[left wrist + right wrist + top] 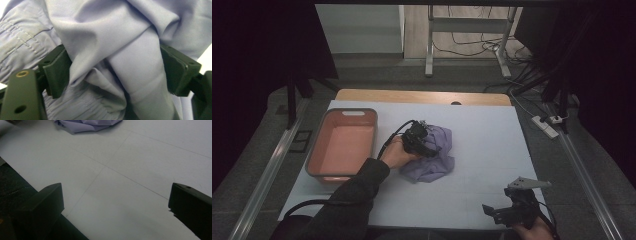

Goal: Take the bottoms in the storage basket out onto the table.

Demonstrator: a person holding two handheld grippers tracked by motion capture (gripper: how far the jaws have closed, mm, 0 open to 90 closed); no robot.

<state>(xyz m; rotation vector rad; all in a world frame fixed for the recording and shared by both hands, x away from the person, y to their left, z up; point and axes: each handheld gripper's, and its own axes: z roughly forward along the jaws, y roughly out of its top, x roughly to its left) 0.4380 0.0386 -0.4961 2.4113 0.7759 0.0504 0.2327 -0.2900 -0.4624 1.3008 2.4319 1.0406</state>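
Cloth not yet in the basket.
Your left tongs [428, 142] straddle the bunched cloth [434, 155], pads barely pressing; right tongs [499, 212] gape idle; basket [343, 144] empty.

Pink basin [343, 145] on the white-covered counter [482, 150], at its left edge. Power strip [544, 126] on the floor right of the counter; metal frame legs [430, 45] beyond the counter.

We assess site as lab-type recording bay, not home. Black curtains [257, 55] enclose both sides beyond left gripper [424, 137]. Metal rails [267, 170] flank white-covered table [482, 150]. Power strip [545, 125] and loose cables [472, 42] lie on grey floor past right gripper [507, 207]. Metal frame legs [430, 45] stand farther off.
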